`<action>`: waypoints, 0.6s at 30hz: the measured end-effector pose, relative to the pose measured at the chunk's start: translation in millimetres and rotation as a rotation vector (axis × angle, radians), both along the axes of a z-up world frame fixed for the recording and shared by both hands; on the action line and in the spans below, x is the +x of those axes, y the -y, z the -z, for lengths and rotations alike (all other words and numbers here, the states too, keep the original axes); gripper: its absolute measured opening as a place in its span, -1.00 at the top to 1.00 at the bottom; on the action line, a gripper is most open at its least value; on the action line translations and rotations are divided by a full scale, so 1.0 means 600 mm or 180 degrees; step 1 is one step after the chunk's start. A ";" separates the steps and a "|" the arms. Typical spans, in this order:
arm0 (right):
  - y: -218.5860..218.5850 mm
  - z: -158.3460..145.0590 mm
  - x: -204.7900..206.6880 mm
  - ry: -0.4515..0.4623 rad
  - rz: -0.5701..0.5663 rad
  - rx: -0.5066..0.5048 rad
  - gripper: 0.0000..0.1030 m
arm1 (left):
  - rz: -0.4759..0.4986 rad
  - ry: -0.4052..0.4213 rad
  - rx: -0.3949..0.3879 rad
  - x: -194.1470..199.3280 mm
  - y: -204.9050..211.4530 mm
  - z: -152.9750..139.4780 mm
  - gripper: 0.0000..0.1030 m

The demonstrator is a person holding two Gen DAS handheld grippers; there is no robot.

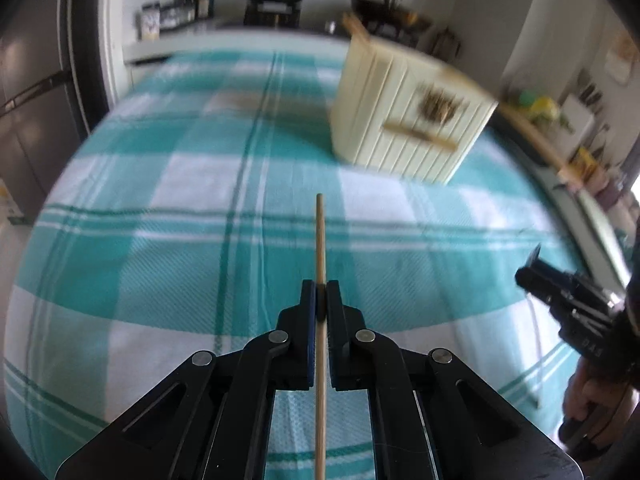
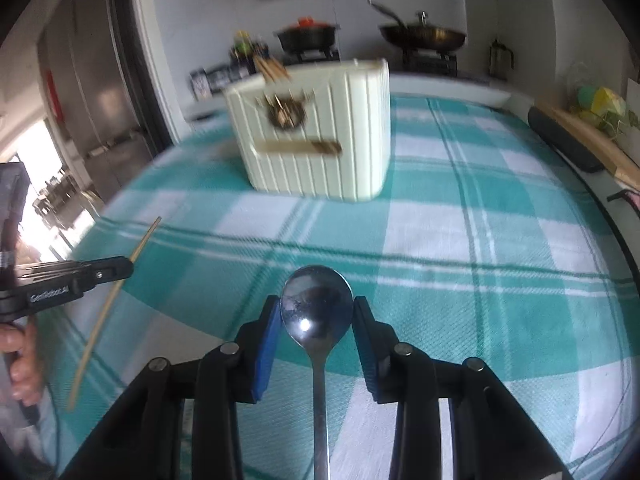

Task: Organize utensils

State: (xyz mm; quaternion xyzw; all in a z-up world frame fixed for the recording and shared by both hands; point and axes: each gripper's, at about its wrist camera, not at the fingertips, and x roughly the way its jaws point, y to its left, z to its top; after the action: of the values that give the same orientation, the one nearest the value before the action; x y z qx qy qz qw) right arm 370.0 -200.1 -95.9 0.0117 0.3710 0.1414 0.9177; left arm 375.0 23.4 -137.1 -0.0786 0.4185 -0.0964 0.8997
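Left gripper: nearest the left wrist camera, jaws clamped fully together on a chopstick, pointing down at a slant over the cloth.
Right gripper: nearest the right wrist camera, jaws narrowed onto the two edges of a spoon bowl, blue pads touching it on both sides.
Tablecloth: teal and white check, spread beneath and ahead of both grippers.
Utensil holder: cream, ribbed, standing upright on the cloth well ahead of the right gripper, slightly to its left; ahead and to the right of the left gripper.
Chopsticks in holder: a few wooden tips stuck out above its rim at the far left corner.
Spoon: metal, bowl up between the right gripper's pads, handle running back toward the camera.
Chopstick: thin, wooden, pinched between the left gripper's pads, tip reaching forward past them, rest trailing back under the camera.
Hand: fingers wrapped round the left gripper's handle, seen at the right gripper's far left.
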 end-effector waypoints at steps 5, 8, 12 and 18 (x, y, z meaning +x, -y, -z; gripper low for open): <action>0.008 -0.050 -0.040 0.0217 -0.0060 0.0176 0.30 | 0.0005 0.0346 -0.0186 -0.044 -0.018 -0.063 0.94; 0.013 -0.075 -0.063 0.0331 -0.0083 0.0260 0.30 | 0.0009 0.0517 -0.0273 -0.069 -0.026 -0.096 0.94; 0.018 -0.102 -0.090 0.0507 -0.0102 0.0324 0.30 | 0.0020 0.0712 -0.0363 -0.097 -0.035 -0.126 0.94; 0.023 -0.125 -0.104 0.0643 -0.0089 0.0353 0.30 | 0.0048 0.0839 -0.0433 -0.116 -0.032 -0.150 0.94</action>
State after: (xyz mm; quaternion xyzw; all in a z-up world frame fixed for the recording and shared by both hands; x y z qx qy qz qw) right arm 307.7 -213.9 -21.1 0.0430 0.2683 0.1750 0.9463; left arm 305.2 42.8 -47.0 -0.1229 0.2898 -0.1407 0.9387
